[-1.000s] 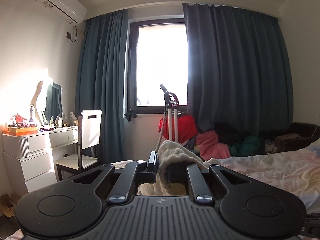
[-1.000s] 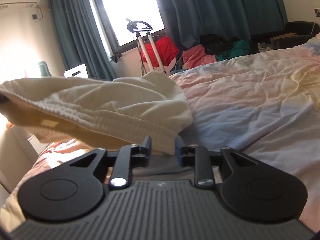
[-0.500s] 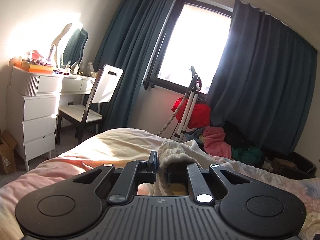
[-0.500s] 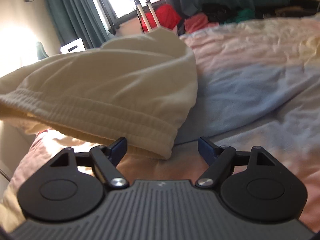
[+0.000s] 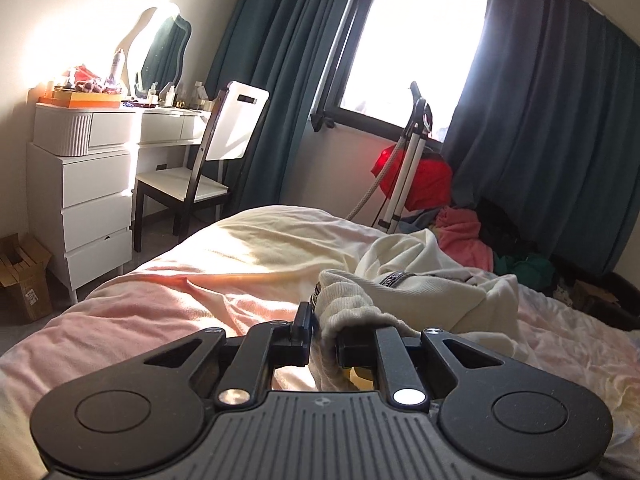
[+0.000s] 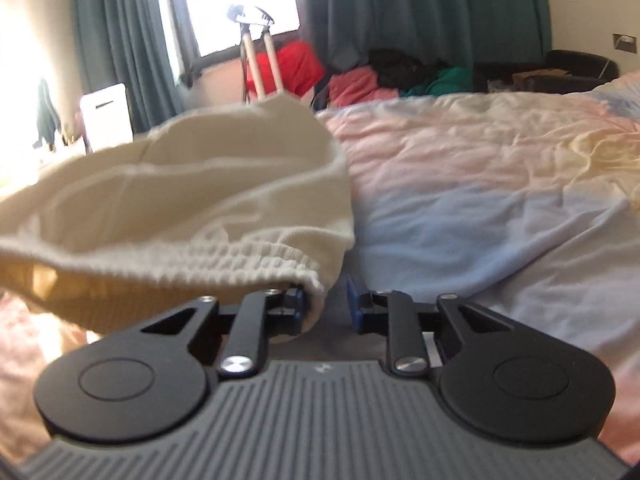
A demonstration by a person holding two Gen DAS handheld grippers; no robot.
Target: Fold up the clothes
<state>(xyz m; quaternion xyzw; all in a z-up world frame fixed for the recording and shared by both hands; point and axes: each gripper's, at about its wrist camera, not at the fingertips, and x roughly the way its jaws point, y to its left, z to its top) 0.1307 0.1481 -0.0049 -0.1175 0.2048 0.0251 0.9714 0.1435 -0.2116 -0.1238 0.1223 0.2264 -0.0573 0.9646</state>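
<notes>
Cream garment [image 5: 432,292] bunched low in the centre of the left view, on the bed [image 5: 168,304]; ribbed hem pinched between the narrow fingers of the left gripper [image 5: 324,330], cloth filling the gap. In the right view, same garment [image 6: 192,200] filling the left half of the frame, sagging in a loose hollow above the sheet, its elastic edge lying against the inner face of the left finger [image 6: 298,300] of the right gripper [image 6: 328,298]. Fingers there part-open, a clear gap beside the blue pad of the other one; no firm hold on the cloth, as far as can be told. Fold barely begun, by the look of it: garment crumpled, not spread flat, no crisp crease or stacked layers anywhere. Left to do, probably: regrasp with the right, stretch the hem out, lay flat, fold over. More clothes [image 6: 360,84] heaped by the curtains at upper centre, untouched.
</notes>
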